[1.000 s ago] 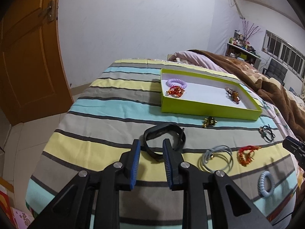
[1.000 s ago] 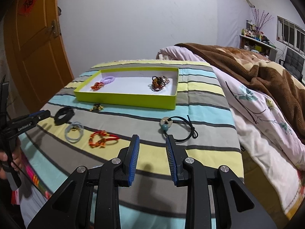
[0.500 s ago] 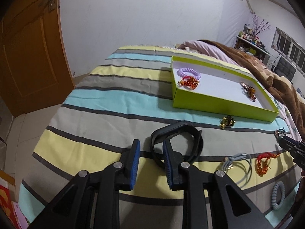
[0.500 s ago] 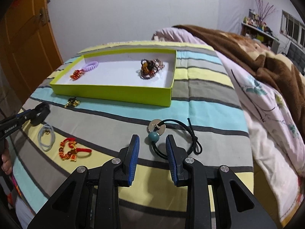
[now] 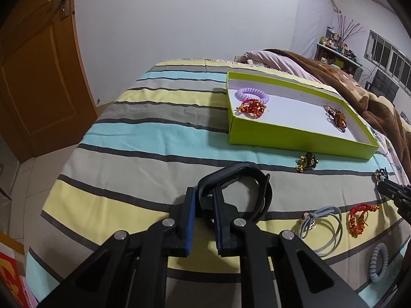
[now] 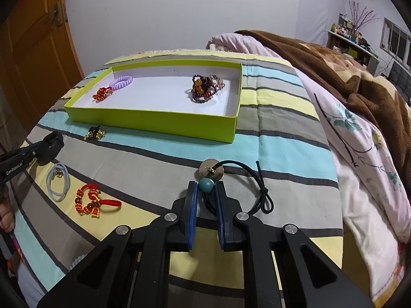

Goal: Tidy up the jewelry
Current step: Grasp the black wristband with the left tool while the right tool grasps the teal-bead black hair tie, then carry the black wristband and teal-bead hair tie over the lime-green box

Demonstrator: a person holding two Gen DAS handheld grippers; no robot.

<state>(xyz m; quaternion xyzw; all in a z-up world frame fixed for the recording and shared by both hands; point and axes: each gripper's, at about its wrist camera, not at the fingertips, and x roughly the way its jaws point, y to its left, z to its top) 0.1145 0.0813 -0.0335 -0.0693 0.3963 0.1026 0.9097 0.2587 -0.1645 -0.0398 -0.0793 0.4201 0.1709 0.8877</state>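
Observation:
A lime green tray (image 5: 295,134) (image 6: 159,122) lies on the striped bed; it holds a purple coil tie (image 5: 253,93), a red knotted bracelet (image 5: 250,107) and a dark bead bracelet (image 6: 205,88). My left gripper (image 5: 204,195) is open, its fingers straddling the near edge of a black band (image 5: 254,179). My right gripper (image 6: 206,192) is open around a black cord (image 6: 246,177) with a teal bead (image 6: 206,184) and a metal disc (image 6: 212,172).
Loose on the bedspread lie a gold and black charm (image 5: 307,161), a grey hair tie (image 5: 322,227), a red bead bracelet (image 5: 359,219) and a grey coil tie (image 5: 379,263). A brown blanket (image 6: 334,59) is heaped to the right. A wooden door (image 5: 33,77) stands at the left.
Both grippers have moved forward and down. The left one now straddles the black band, the right one the beaded cord. Both stay open.

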